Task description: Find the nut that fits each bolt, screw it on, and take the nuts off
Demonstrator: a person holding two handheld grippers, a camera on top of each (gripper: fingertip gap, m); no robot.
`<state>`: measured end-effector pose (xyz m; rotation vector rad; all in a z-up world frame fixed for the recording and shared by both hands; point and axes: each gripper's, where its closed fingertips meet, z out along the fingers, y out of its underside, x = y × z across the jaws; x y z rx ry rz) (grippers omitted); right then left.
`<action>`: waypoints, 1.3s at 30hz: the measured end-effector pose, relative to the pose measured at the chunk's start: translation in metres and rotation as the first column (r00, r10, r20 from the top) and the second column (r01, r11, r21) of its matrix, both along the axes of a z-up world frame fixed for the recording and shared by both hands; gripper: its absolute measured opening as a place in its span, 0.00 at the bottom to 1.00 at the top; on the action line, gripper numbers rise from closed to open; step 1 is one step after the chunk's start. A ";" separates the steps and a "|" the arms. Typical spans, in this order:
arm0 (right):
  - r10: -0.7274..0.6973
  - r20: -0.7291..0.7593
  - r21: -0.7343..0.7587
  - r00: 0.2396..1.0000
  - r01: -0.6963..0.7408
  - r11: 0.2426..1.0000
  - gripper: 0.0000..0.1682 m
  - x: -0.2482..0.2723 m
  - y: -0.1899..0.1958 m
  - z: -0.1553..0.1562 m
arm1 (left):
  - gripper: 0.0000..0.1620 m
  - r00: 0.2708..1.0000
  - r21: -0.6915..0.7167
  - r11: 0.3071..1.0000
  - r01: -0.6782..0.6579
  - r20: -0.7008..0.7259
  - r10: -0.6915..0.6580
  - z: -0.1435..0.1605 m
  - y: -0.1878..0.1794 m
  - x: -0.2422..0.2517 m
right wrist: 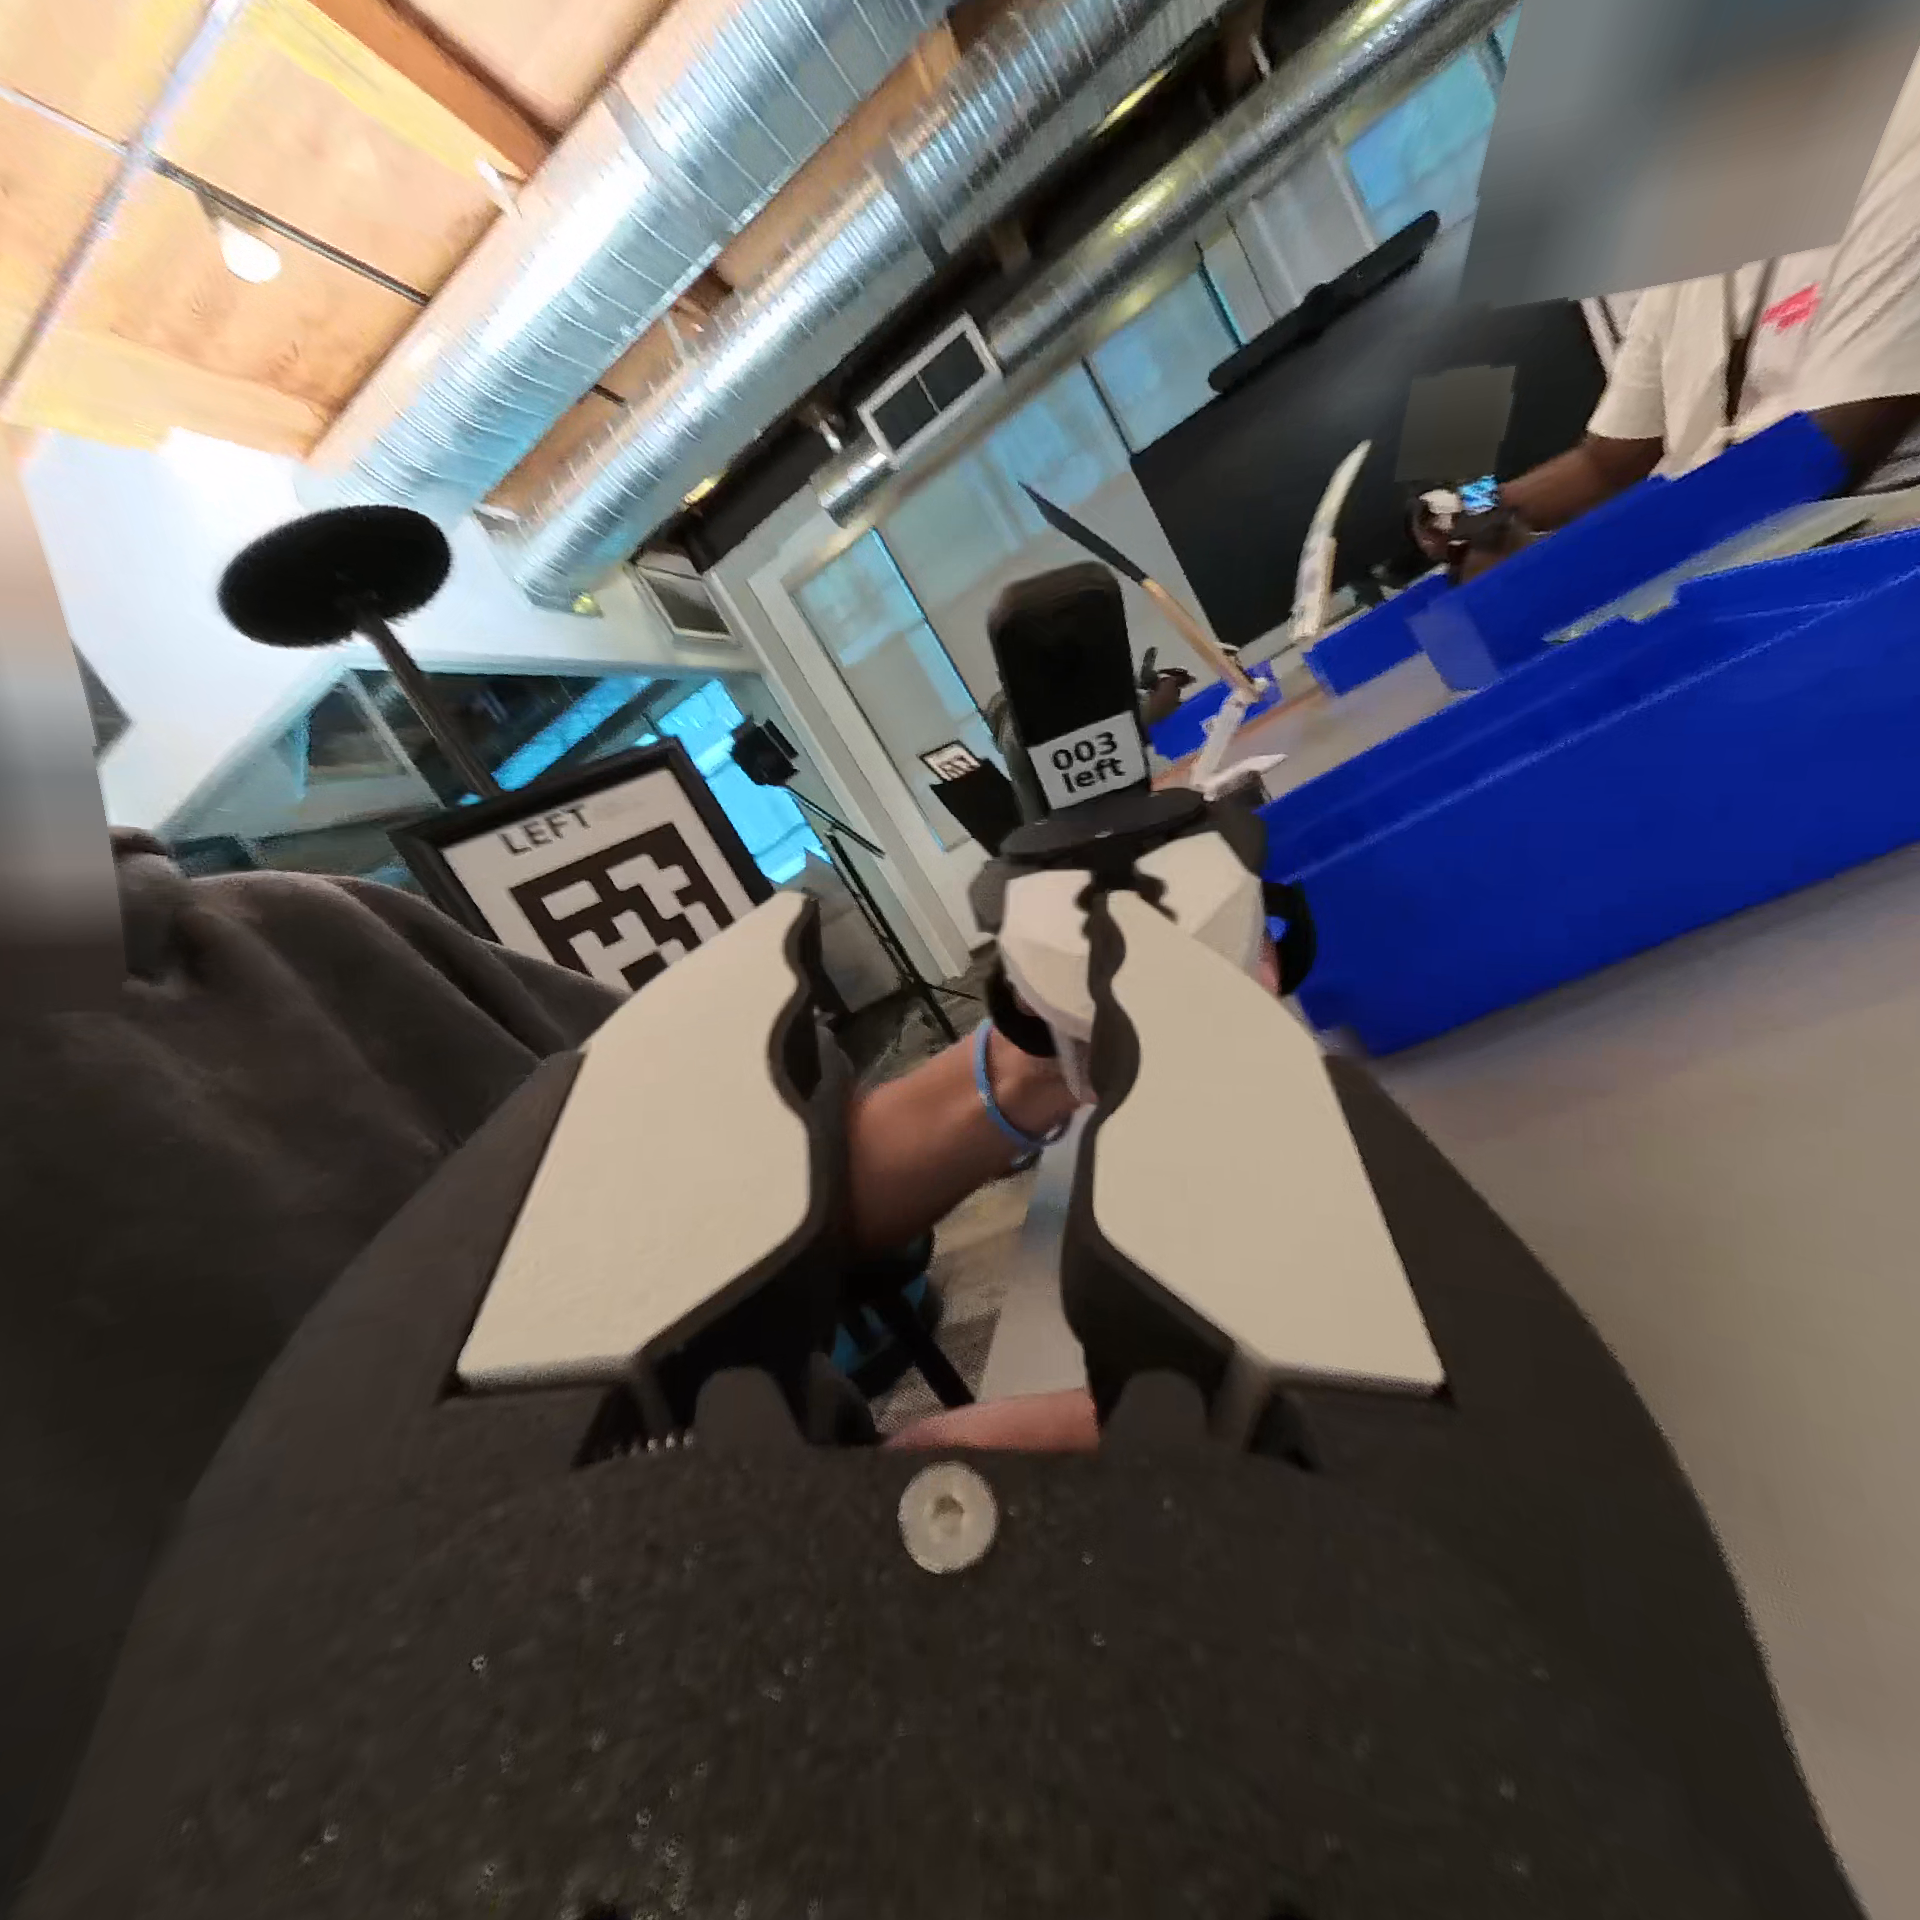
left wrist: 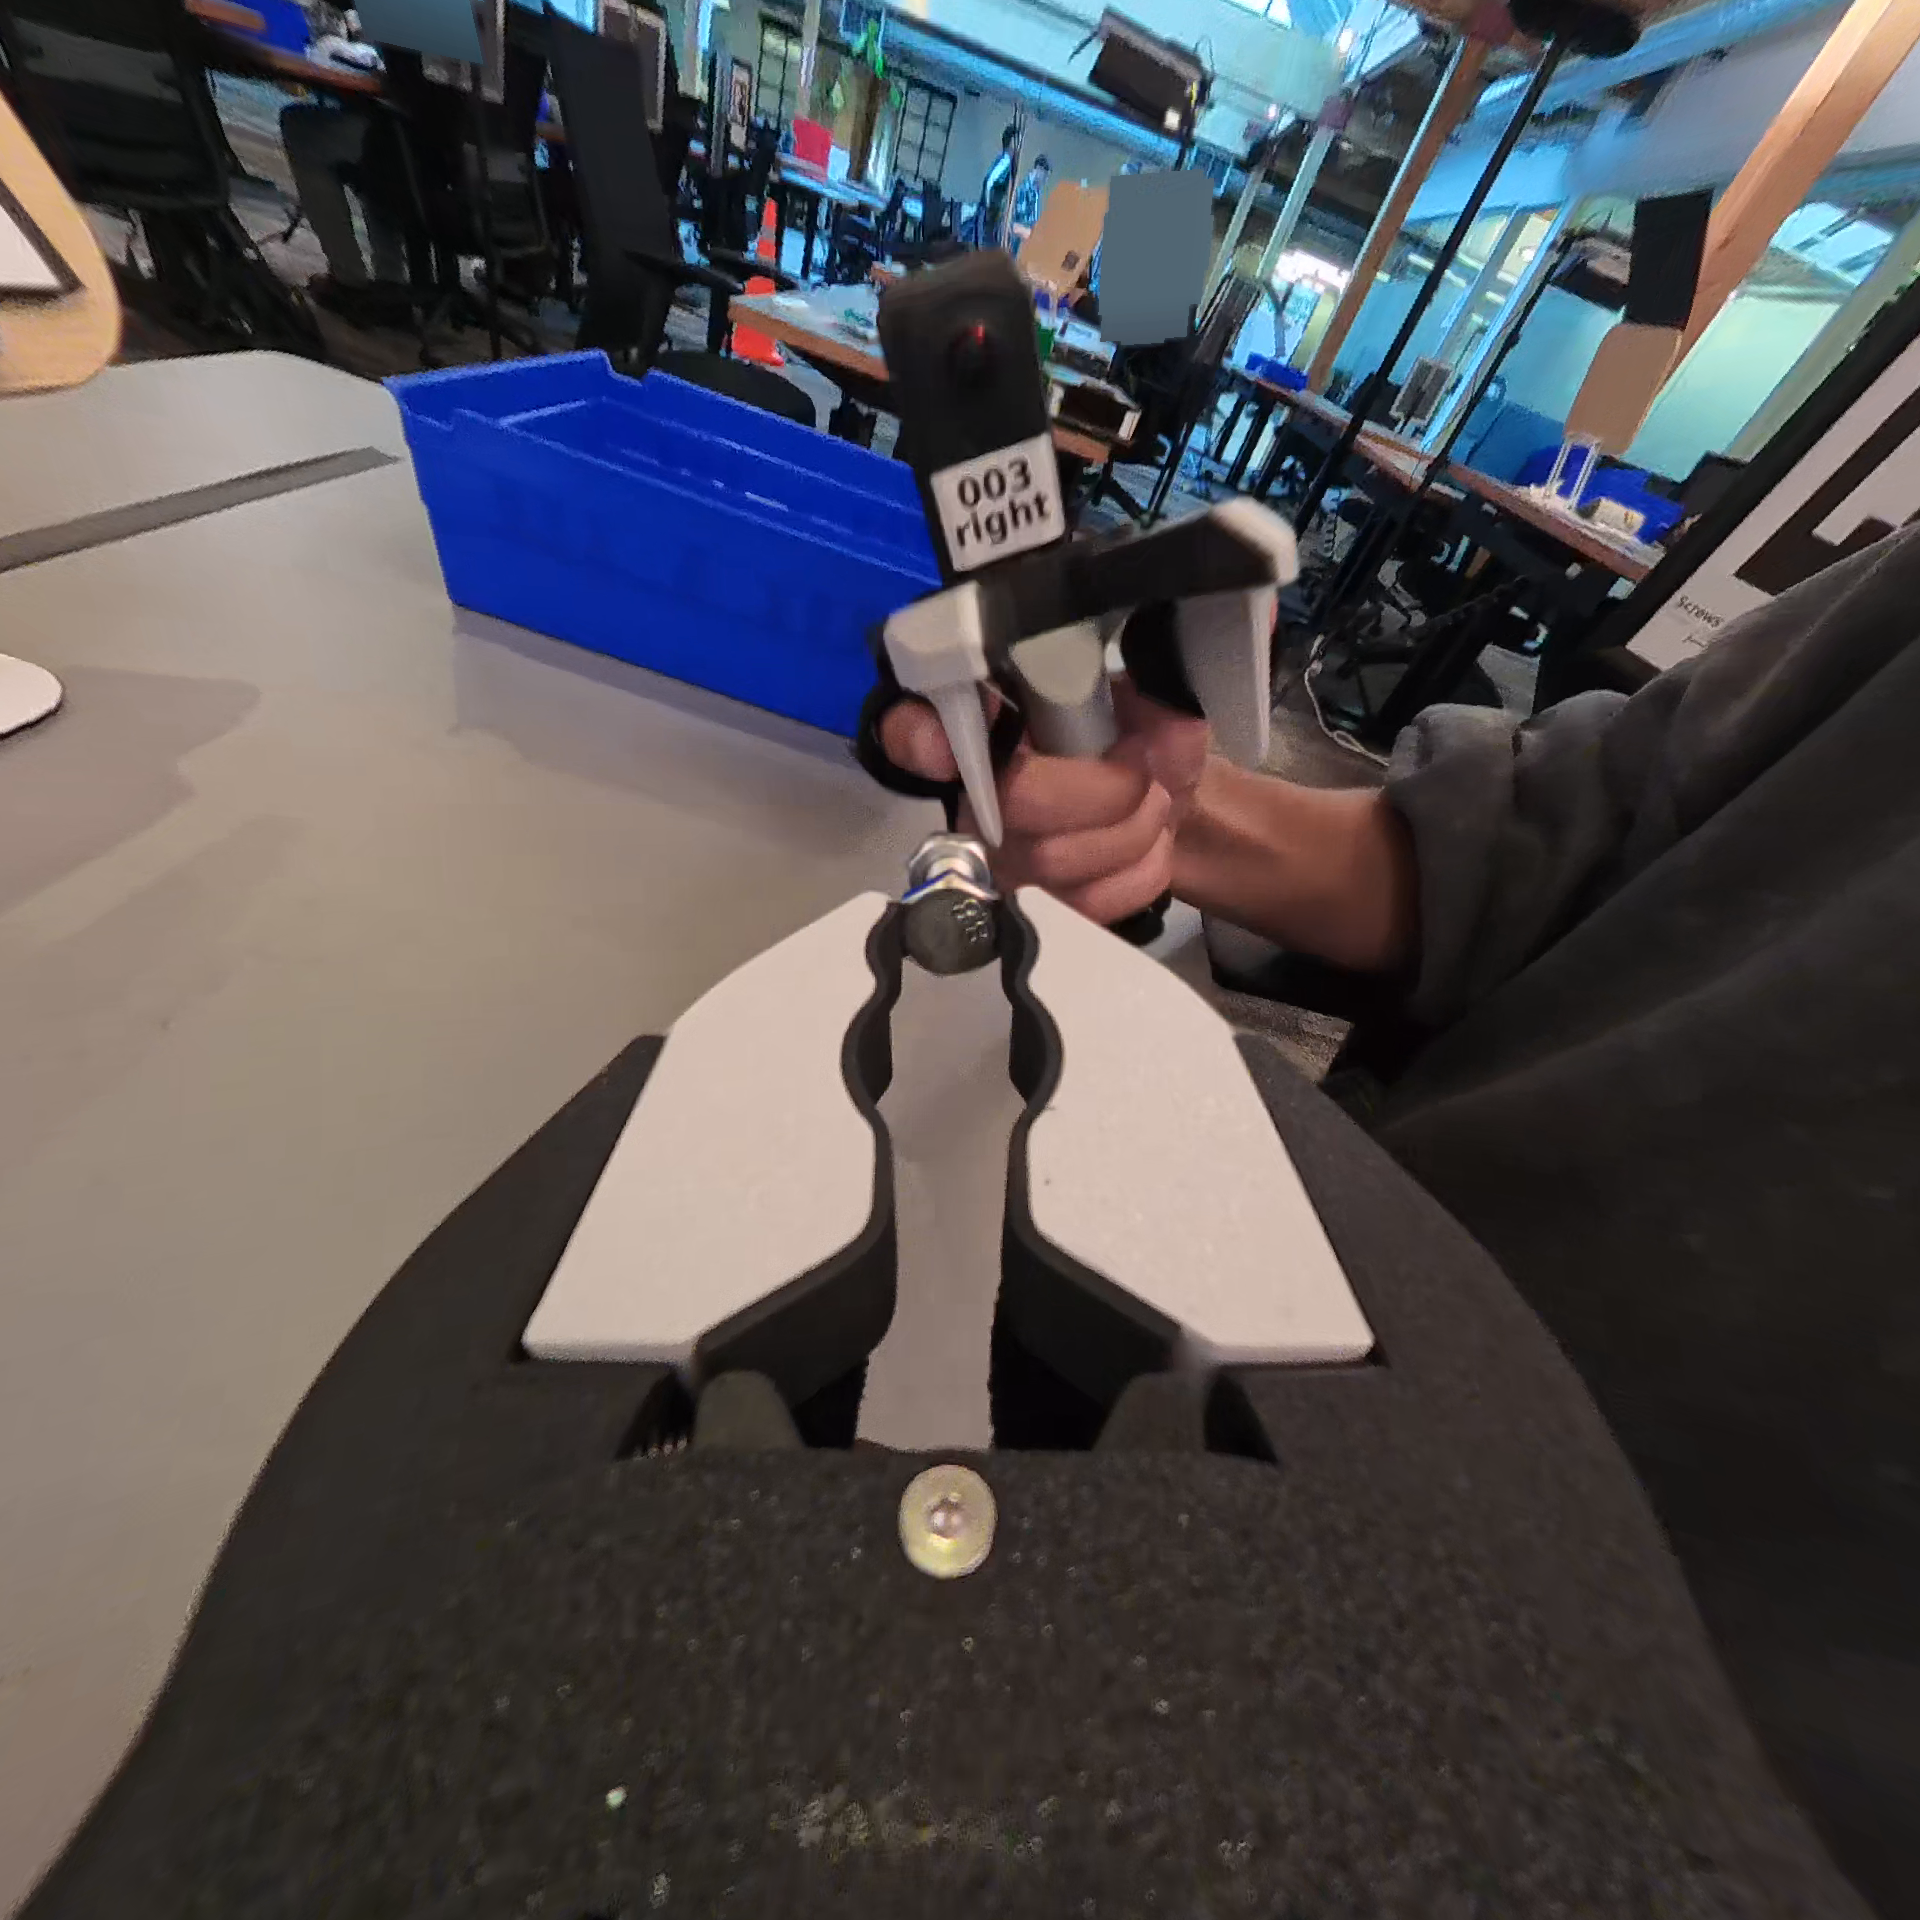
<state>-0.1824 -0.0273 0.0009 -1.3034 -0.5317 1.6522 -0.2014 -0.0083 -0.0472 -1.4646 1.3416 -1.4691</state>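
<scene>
Silver bolt [left wrist: 948, 928] — blue bin [left wrist: 665, 540]

In the right wrist view, the left gripper [right wrist: 1096, 1023] hides the bolt [left wrist: 948, 928] completely; beside that gripper, the blue bin [right wrist: 1621, 831] runs off the frame's edge.

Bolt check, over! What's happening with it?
Left gripper shut on bolt. Nut threaded on it. Right gripper open, one fingertip at nut. Nothing in the way.

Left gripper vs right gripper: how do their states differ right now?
The left gripper is shut on the bolt by its head; the right gripper is open and holds nothing. The left points level over the table; the right tilts upward. Both have white fingers with black pads.
</scene>
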 end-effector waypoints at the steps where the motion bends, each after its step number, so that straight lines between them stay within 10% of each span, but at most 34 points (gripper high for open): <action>1: -0.021 0.045 0.008 0.999 0.021 1.000 0.29 0.000 0.002 -0.004 | 0.11 1.000 -0.014 1.000 0.014 0.014 -0.014 0.002 -0.002 0.000; 7: 0.045 0.163 -0.065 0.986 -0.035 0.997 0.31 -0.023 0.003 -0.044 | 0.11 0.996 -0.022 1.000 0.017 0.088 -0.015 0.021 -0.004 -0.004; 29: -0.039 0.052 0.008 0.998 0.039 0.999 0.28 -0.003 0.009 -0.006 | 0.11 1.000 -0.004 1.000 -0.012 0.023 0.012 0.003 0.003 -0.003; 39: 0.036 0.192 -0.071 0.981 -0.023 0.997 0.26 -0.021 0.009 -0.047 | 0.11 0.998 -0.023 1.000 -0.012 0.060 0.013 0.011 0.005 -0.007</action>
